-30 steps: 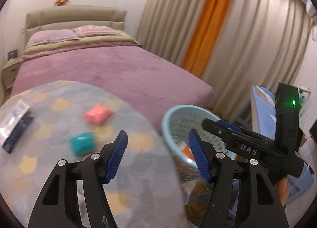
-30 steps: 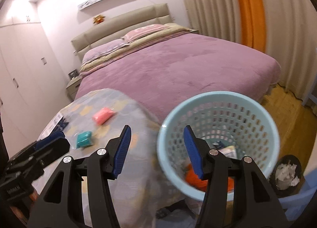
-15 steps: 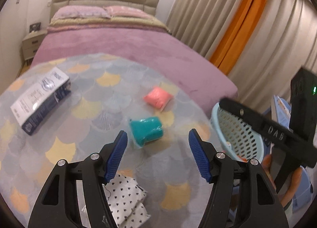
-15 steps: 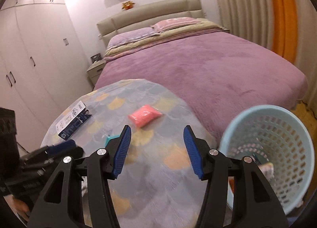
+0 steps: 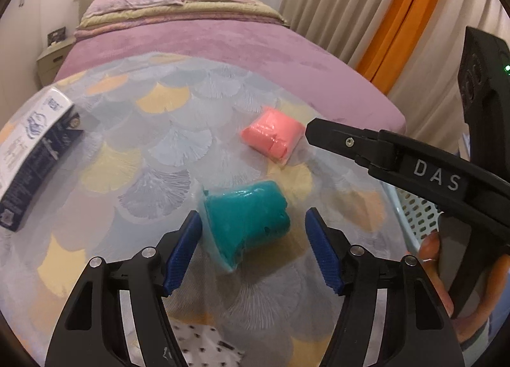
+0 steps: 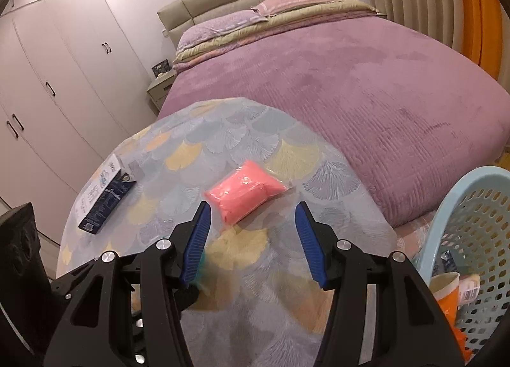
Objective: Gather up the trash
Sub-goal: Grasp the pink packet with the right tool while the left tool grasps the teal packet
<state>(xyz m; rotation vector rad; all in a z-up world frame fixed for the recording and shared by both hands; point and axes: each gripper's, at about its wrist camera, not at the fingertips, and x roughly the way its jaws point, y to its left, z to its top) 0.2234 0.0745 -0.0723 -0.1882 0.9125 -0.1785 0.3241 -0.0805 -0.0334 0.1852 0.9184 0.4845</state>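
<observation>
Now both grippers gape empty: left gripper over the teal packet, right gripper facing the pink packet; they look soft, light and slippery, so pinch mid-bulge.

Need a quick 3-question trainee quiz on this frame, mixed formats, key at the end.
1. True or false: the left gripper is shut on the teal packet.
2. Which packet lies ahead of the right gripper? A) pink packet B) teal packet C) the box
3. Fill in: the blue basket stands beside the table and is ____ (empty / already holding items).

Key:
1. False; its jaws are open on either side of the packet.
2. A
3. already holding items
</observation>
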